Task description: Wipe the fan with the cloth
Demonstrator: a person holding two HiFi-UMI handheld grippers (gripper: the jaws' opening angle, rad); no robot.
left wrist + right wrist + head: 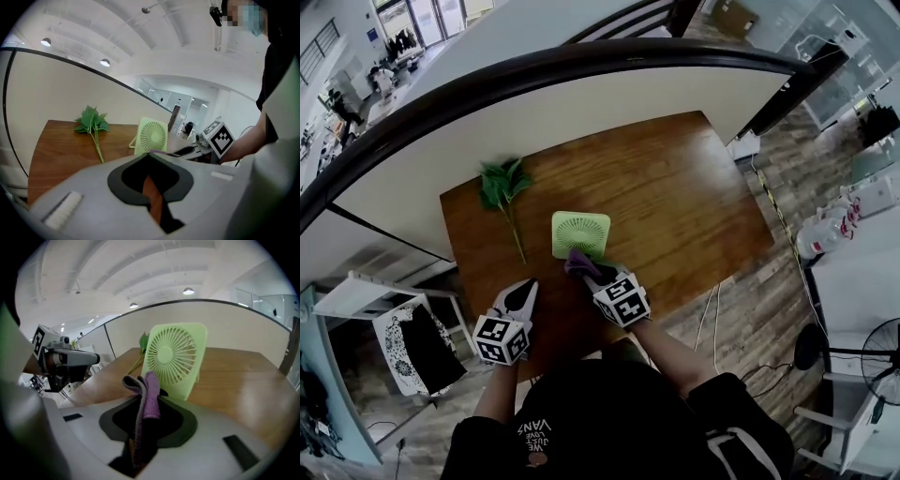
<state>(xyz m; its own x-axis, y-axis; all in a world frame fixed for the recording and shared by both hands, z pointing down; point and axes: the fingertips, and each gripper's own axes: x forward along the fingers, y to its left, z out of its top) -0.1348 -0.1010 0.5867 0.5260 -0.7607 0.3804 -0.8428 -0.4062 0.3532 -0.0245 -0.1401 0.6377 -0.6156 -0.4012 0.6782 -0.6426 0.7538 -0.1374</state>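
Observation:
A small light-green square fan (pixel 580 233) stands on the wooden table (pixel 675 197); it also shows in the left gripper view as the fan (pixel 152 136) and in the right gripper view as the fan (pixel 174 358). My right gripper (pixel 586 268) is shut on a folded purple and grey cloth (pixel 144 394), which sticks out just in front of the fan's grille. The cloth (pixel 579 262) sits at the fan's near edge. My left gripper (pixel 525 292) is shut with nothing in it, to the left of and nearer than the fan.
A green leafy sprig (pixel 504 187) lies on the table left of the fan. A curved white partition with a dark rim (pixel 581 66) borders the table's far side. The table's near edge is by the person's body.

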